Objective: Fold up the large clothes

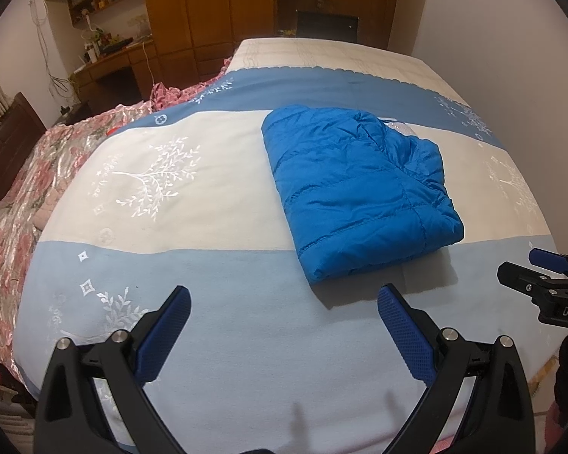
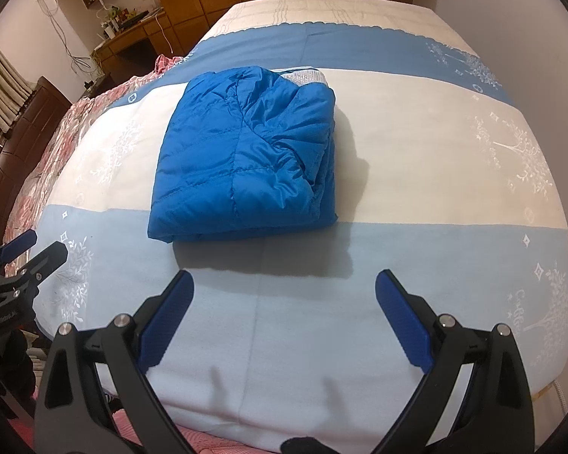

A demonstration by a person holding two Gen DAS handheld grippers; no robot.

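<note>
Blue quilted jacket (image 1: 359,189), folded into a compact rectangular bundle, lies on the striped bedspread (image 1: 216,302) near the middle of the bed, straddling the cream band and the pale blue band. In the left wrist view it sits at about 1 o'clock from the left gripper (image 1: 284,325); in the right wrist view it sits at about 11 o'clock from the right gripper (image 2: 284,314).

Left gripper: jaws spread wide, nothing between them, held above the bedspread and apart from the jacket. Right gripper: jaws likewise spread wide and empty, also clear of the garment.

Judged state of task: the fold appears complete or nearly so.

Risks: the padded fabric looks springy and slick, so the upper layer at the bundle's 3 o'clock edge, where loose folds and a strip of pale lining (image 2: 303,75) show, could puff open or slide off unaided. A gripper brushing the bundle could drag the top layer and undo the fold. A further fold would call for pinching all layers together; catching only the top one would pull the stack apart.

Containers: none lies on the bed.
</note>
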